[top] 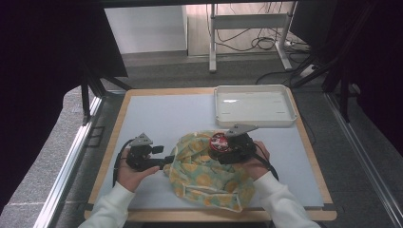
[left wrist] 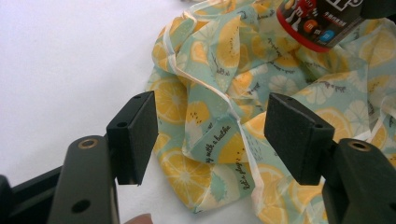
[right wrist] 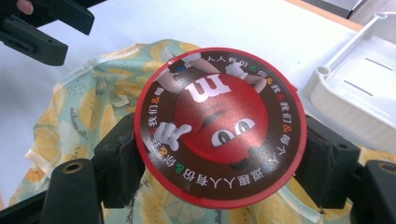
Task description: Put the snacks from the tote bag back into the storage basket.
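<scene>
A lemon-print cloth bag (top: 207, 172) lies crumpled at the table's front centre. Above its upper part my right gripper (top: 227, 151) is shut on a round red-and-brown candy tub (top: 219, 141). In the right gripper view the tub's red lid (right wrist: 219, 123) faces the camera, with a black pad pressed against each side. My left gripper (top: 165, 162) rests at the bag's left edge and is open. In the left gripper view a fold of the bag (left wrist: 224, 112) with its pale drawstring lies between the spread pads without touching them, and the tub (left wrist: 317, 21) hangs at the top.
A white plastic tray (top: 254, 105) stands at the table's back right, a short way beyond the tub. Bare pale table surface (top: 157, 114) stretches to the back left. A wooden rim edges the table.
</scene>
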Tool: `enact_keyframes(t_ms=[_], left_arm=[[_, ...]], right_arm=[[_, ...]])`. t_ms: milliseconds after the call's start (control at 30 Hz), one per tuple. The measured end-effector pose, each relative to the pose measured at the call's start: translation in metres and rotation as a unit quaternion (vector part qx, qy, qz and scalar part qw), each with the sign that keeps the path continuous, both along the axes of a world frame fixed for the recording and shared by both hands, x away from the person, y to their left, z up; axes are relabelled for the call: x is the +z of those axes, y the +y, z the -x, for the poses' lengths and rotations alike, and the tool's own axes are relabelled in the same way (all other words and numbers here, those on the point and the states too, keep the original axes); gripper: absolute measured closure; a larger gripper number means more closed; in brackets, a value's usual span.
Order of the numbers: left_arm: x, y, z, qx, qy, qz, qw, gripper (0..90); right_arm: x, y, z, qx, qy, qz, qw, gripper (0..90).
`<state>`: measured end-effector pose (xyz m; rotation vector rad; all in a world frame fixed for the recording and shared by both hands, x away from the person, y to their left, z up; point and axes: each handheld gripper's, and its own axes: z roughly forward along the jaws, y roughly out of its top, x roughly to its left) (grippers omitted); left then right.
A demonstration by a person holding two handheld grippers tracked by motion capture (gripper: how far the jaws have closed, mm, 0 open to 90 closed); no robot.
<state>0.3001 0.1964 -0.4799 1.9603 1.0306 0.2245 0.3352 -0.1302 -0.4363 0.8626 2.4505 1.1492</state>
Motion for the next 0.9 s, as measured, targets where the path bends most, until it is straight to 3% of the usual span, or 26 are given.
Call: enact_keyframes(t_ms=[300,633,733,900], left_arm=[[-0.002,0.0,0.0,-0.003,0.002,-0.003,1.0,34.8],[-0.002,0.007,0.002,0.015,0.002,0.001,0.9999,34.9],[-0.002,0.004,-0.001,0.01,0.002,-0.002,0.9999,34.9],[-0.006,-0.001,-0.002,-0.002,0.007,-0.005,1.0,34.9]], right_arm=[[0.009,-0.005,0.0,0.0,-0.004,-0.013,0.9999,25.4],[0.016,-0.002,-0.004,0.016,-0.009,-0.023,0.9996,25.4],[0.017,-0.002,-0.003,0.025,0.0,-0.031,0.9992,25.4],[0.023,-0.004,0.001,0.019,-0.009,-0.031,0.9993,25.5]])
